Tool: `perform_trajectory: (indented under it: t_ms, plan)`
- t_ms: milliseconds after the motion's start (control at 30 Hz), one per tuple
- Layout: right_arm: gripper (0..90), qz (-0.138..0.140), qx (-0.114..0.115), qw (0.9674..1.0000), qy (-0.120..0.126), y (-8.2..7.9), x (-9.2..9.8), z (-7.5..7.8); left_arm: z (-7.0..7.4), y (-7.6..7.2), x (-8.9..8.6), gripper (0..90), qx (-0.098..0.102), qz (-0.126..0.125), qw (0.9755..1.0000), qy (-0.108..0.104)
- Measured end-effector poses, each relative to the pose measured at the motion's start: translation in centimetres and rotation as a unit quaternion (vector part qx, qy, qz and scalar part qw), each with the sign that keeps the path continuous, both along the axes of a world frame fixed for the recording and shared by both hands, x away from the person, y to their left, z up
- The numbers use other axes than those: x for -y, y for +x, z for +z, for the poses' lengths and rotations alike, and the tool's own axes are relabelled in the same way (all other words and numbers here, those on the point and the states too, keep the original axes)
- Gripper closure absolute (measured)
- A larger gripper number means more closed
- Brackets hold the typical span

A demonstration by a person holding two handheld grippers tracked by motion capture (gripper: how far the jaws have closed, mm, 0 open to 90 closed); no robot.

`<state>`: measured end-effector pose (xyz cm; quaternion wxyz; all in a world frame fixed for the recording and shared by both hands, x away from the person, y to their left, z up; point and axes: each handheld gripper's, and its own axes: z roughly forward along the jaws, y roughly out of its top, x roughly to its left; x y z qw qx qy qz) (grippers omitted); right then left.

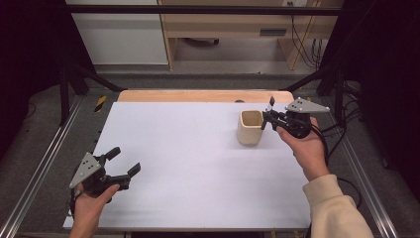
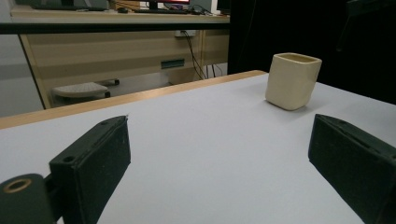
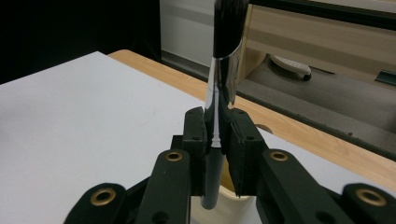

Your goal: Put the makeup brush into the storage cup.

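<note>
— Closest up, what's clamped there?
— Right gripper [image 3: 215, 154] is clenched on one brush [image 3: 219, 84]: dark bristles cut off at the top, shiny metal ferrule, dark handle whose tip hangs over the cup's mouth.
— Cups?
— One cream cup [image 1: 250, 127], squarish with rounded corners, on the white table [image 1: 188, 163] at far right.
— Left gripper [image 1: 121, 163]?
— Released, jaws wide apart, near left.

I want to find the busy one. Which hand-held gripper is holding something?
The right hand-held gripper, beside the cream cup, clamps a brush; the left hand-held gripper gapes open.
</note>
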<state>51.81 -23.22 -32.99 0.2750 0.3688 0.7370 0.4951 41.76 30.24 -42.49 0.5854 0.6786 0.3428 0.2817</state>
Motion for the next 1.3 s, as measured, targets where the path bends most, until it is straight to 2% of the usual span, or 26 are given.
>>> perform_trajectory:
  t_ms: [333, 667, 1300]
  plan:
    - [78.8, -0.016, 0.001, 0.9998, -0.013, 1.3, -0.3, 0.0, -0.1, 0.1, -0.1, 4.7, 0.0, -0.002, 1.0, -0.001]
    - [78.8, -0.027, 0.006, 0.9996, -0.006, 2.2, -0.3, -0.3, -0.3, 0.1, 0.0, 4.7, -0.001, -0.002, 1.0, -0.001]
    - [78.8, -0.031, 0.017, 0.9993, -0.01, 3.0, -0.8, -0.9, -0.3, 0.1, 0.0, 4.5, -0.001, -0.005, 1.0, 0.001]
